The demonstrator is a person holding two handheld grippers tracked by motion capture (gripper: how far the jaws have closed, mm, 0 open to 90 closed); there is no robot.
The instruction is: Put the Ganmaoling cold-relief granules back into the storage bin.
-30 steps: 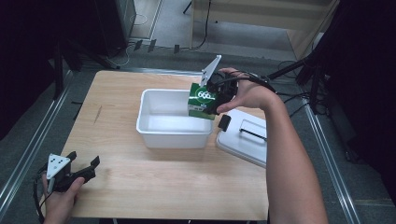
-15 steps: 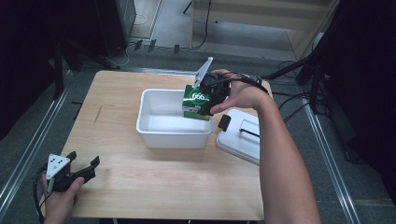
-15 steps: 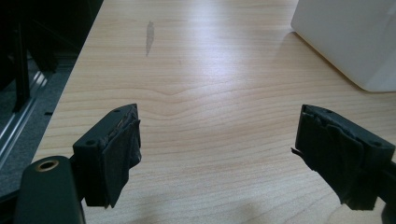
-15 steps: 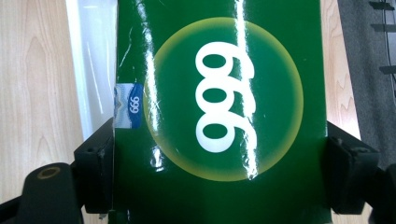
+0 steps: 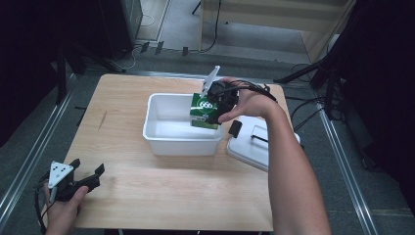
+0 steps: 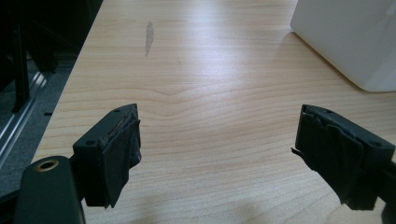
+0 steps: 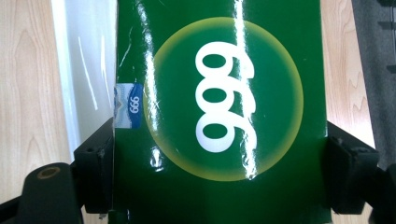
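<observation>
Green carton, marked 666, clamped by its two sides in the right gripper, held over the right end of the white tub at mid-table. White lid flat on the table just right of the tub. Left gripper at the near left corner, jaws wide apart, nothing between them, over bare wood.

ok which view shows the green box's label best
The right gripper view: the green box spans the frame between the right hand-held gripper jaws, its white 666 in a yellow ring sharp. The high view shows it small, at the white tub's right end. The left gripper view offers table and a tub corner.
</observation>
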